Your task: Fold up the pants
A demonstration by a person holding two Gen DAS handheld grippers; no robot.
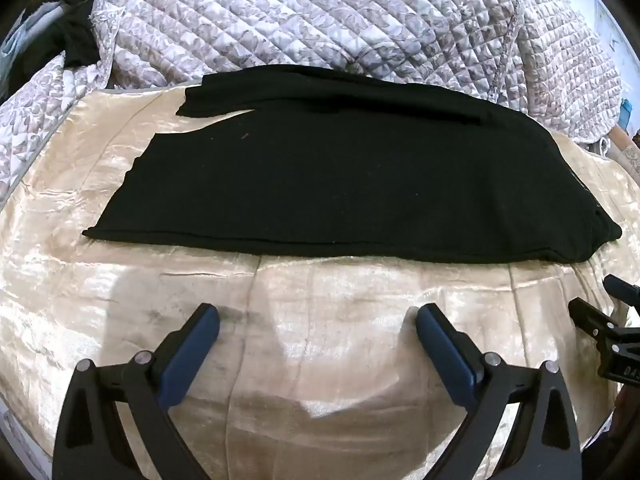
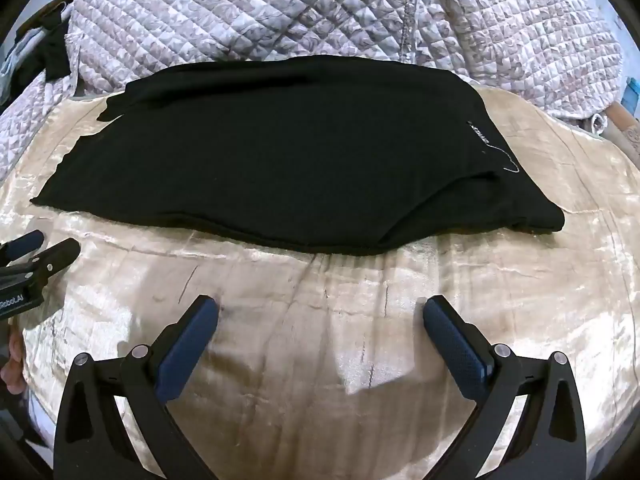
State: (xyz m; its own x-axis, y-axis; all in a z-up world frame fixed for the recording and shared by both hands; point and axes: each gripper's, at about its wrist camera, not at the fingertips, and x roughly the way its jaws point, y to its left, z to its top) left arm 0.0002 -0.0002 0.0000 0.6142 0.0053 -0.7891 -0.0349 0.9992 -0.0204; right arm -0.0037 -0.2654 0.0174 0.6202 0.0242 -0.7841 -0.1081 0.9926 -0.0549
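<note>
Black pants [image 1: 340, 176] lie flat across a shiny cream bedspread [image 1: 320, 292], folded lengthwise, leg ends to the left and waist to the right. The right wrist view shows the same pants [image 2: 280, 152] with small white lettering near the waist [image 2: 480, 134]. My left gripper [image 1: 318, 316] hangs open over bare bedspread in front of the pants' near edge, nothing between its blue pads. My right gripper [image 2: 320, 310] is also open over the bedspread [image 2: 320, 360], short of the pants. Each gripper shows at the edge of the other's view: the right gripper [image 1: 600, 300] and the left gripper [image 2: 48, 244].
A quilted grey-and-white floral cover [image 1: 320, 20] is piled up behind the pants. A dark garment [image 1: 76, 36] lies at the far left on the quilt. A hand [image 2: 14, 360] shows at the left edge of the right wrist view.
</note>
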